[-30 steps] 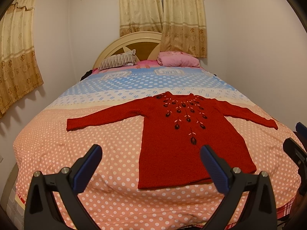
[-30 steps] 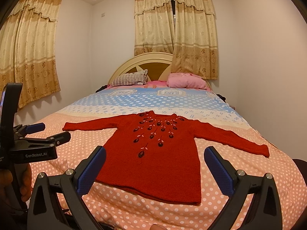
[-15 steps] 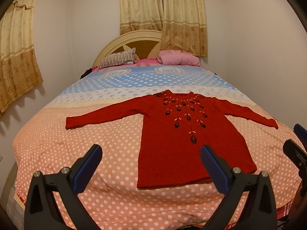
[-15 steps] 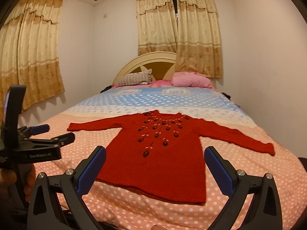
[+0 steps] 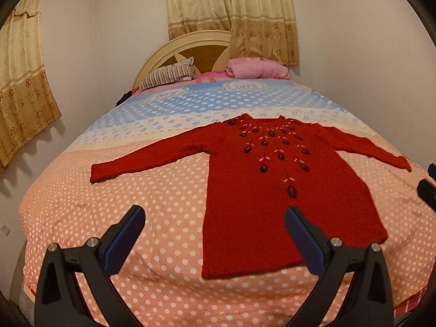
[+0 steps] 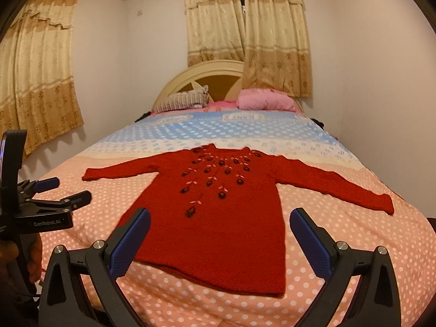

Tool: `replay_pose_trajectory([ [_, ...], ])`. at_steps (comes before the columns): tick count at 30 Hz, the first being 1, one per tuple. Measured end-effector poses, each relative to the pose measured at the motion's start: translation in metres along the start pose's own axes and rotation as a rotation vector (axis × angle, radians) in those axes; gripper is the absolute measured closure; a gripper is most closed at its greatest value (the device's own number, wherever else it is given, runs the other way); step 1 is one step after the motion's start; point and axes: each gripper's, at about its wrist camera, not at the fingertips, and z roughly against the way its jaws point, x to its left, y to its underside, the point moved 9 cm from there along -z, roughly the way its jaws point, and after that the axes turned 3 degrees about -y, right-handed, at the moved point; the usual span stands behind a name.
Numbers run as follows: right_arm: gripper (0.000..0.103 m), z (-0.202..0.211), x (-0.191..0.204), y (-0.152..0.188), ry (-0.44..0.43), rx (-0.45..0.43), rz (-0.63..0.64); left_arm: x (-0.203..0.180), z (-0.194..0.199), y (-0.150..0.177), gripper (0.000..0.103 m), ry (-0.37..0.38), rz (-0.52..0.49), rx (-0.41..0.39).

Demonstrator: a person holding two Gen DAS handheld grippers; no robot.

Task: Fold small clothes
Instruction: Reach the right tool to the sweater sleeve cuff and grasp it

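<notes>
A small red knitted sweater (image 5: pixel 272 190) with dark embroidered flowers lies flat on the bed, both sleeves spread out, hem toward me. It also shows in the right wrist view (image 6: pixel 218 218). My left gripper (image 5: pixel 214 223) is open and empty, held above the bed near the sweater's lower left hem. My right gripper (image 6: pixel 219 226) is open and empty, held over the sweater's hem. The left gripper (image 6: pixel 69 192) also shows at the left edge of the right wrist view, held in a hand.
The bed (image 5: pixel 136 204) has a polka-dot cover, orange near me and blue farther back. A striped pillow (image 5: pixel 169 76) and a pink pillow (image 5: pixel 259 68) lie by the headboard. Walls stand close on both sides, with curtains (image 6: pixel 35 81) at the left.
Both grippers have tilted and moved slightly forward toward the bed; the sweater sits a bit lower in the right wrist view. The sweater has not moved. Both grippers stay open.
</notes>
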Motion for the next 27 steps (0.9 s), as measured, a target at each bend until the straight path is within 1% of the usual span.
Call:
replay_pose_trajectory([
  [4, 0.001, -0.019, -0.034, -0.001, 0.005, 0.052, -0.071, -0.005, -0.018, -0.008, 0.0, -0.004, -0.022, 0.008],
  [7, 0.001, -0.033, -0.065, -0.001, 0.052, 0.081, -0.106, -0.013, -0.035, -0.013, 0.0, -0.006, -0.041, 0.022],
  [13, 0.001, -0.065, -0.139, 0.009, 0.17, 0.189, -0.174, -0.028, -0.072, -0.021, 0.0, -0.015, -0.075, 0.045],
  [17, 0.001, -0.085, -0.181, 0.021, 0.197, 0.261, -0.237, -0.041, -0.098, -0.022, 0.0, -0.019, -0.105, 0.074],
  [19, 0.001, -0.093, -0.205, 0.025, 0.21, 0.271, -0.276, -0.046, -0.111, -0.025, 0.0, -0.026, -0.118, 0.079],
  [23, 0.001, -0.1, -0.254, 0.027, 0.267, 0.272, -0.335, -0.054, -0.136, -0.033, 0.0, -0.033, -0.136, 0.087],
  [24, 0.001, -0.1, -0.274, 0.027, 0.292, 0.272, -0.362, -0.056, -0.144, -0.035, 0.0, -0.038, -0.141, 0.088],
  [26, 0.001, -0.1, -0.298, 0.027, 0.322, 0.268, -0.395, -0.06, -0.158, -0.04, 0.0, -0.044, -0.147, 0.089],
  [27, 0.001, -0.098, -0.319, 0.027, 0.354, 0.267, -0.417, -0.061, -0.165, -0.042, 0.0, -0.053, -0.152, 0.09],
])
